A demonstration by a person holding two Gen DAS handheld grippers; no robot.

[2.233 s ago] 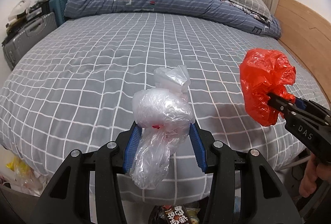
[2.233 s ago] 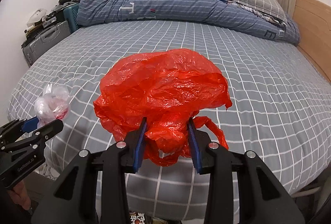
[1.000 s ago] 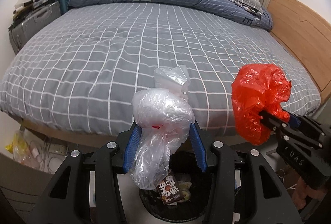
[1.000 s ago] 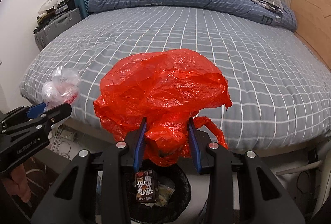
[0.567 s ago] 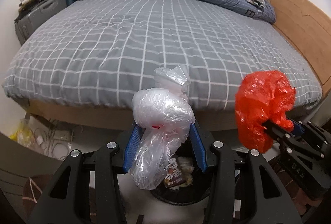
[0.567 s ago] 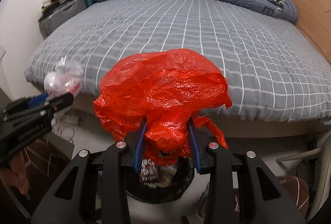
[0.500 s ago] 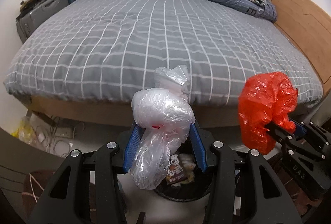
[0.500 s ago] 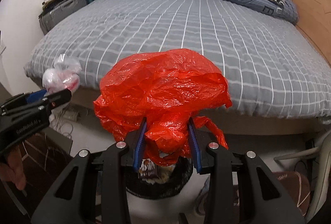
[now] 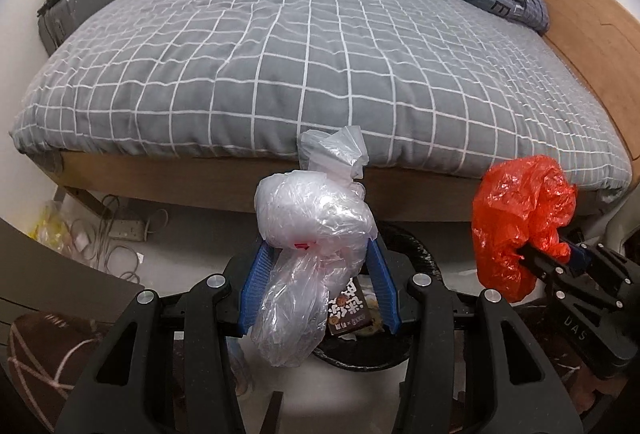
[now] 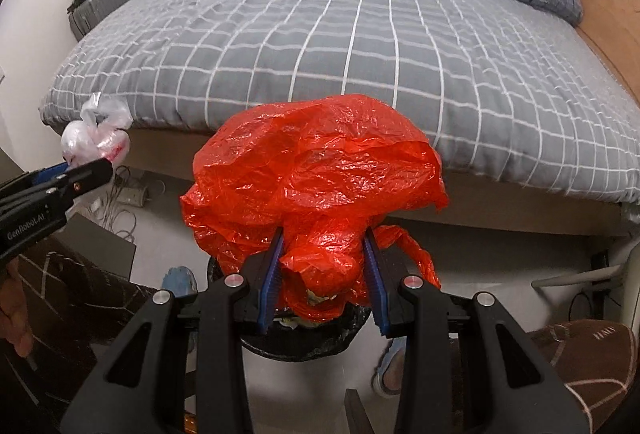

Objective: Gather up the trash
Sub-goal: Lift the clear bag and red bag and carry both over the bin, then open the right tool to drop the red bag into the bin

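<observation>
Trash time: my left claw (image 9: 316,286) squeezes a crumpled clear plastic bag (image 9: 312,234), and my right claw (image 10: 323,276) squeezes a crumpled red plastic bag (image 10: 316,177), both up in the air near the grey checked bed (image 9: 320,45). I think I should hold each bag right over the round black trash bin (image 9: 416,258) on the floor, then let go so nothing falls outside.

Black plastic left gripper (image 9: 318,274) and right gripper (image 10: 324,274) — ribbed blue finger pads (image 9: 256,274), silver screws (image 9: 144,296), white lettering.
</observation>
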